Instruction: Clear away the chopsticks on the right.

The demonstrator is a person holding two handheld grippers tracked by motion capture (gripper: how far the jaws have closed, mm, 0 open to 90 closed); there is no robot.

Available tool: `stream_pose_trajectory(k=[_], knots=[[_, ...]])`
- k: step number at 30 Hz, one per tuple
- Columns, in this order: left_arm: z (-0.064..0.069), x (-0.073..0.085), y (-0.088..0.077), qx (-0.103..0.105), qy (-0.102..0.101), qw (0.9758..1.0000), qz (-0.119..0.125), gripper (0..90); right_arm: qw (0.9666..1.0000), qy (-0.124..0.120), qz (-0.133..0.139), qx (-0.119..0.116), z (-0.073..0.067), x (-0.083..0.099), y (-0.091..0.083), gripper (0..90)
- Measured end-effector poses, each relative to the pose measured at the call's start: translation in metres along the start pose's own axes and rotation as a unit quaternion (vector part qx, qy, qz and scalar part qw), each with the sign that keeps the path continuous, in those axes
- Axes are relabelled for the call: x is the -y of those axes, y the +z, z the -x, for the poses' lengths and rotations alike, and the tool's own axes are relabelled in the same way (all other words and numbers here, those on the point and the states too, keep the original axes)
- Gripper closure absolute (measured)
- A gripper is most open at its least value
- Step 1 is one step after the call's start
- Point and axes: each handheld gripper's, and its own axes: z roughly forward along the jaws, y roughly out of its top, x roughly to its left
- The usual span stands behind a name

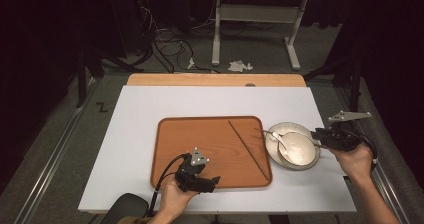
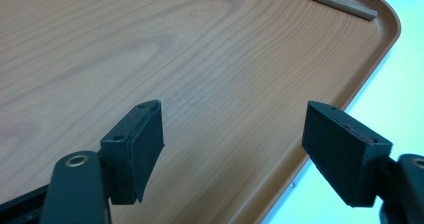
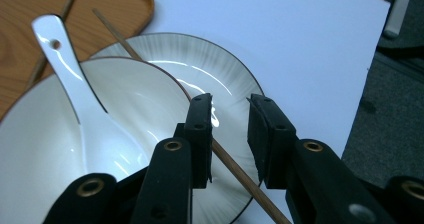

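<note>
Right gripper (image 3: 230,134) jaws apart astride chopstick (image 3: 240,176) on plate (image 3: 220,79) (near desk's right edge), left gripper (image 2: 232,149) open over tray (image 2: 150,49).

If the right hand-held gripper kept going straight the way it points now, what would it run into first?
Probably the chopstick lying across the plate: it passes between the right hand-held gripper's part-open jaws, apparently untouched. Just beyond are the plate's rim and the bowl holding the spoon. Depth is unclear.

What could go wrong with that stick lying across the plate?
The right tool straddles the chopstick without pinching it yet; thin and round, it might roll off the plate. Closing low could nudge the plate, rattling the bowl and spoon.
</note>
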Motion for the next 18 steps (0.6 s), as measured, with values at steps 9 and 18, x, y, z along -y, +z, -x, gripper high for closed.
stream_pose_trajectory(k=[9, 18], knots=[[-0.001, 0.0, 0.0, 0.001, 0.002, 1.0, -0.004, 24.9, 0.9995, 0.005, -0.032, 0.002, 0.012, 0.011, 0.014, 72.4], [0.0, 0.0, 0.001, 0.002, 0.001, 1.0, -0.004, 24.9, 0.9981, 0.001, -0.062, -0.008, 0.014, 0.019, 0.022, 70.4]])
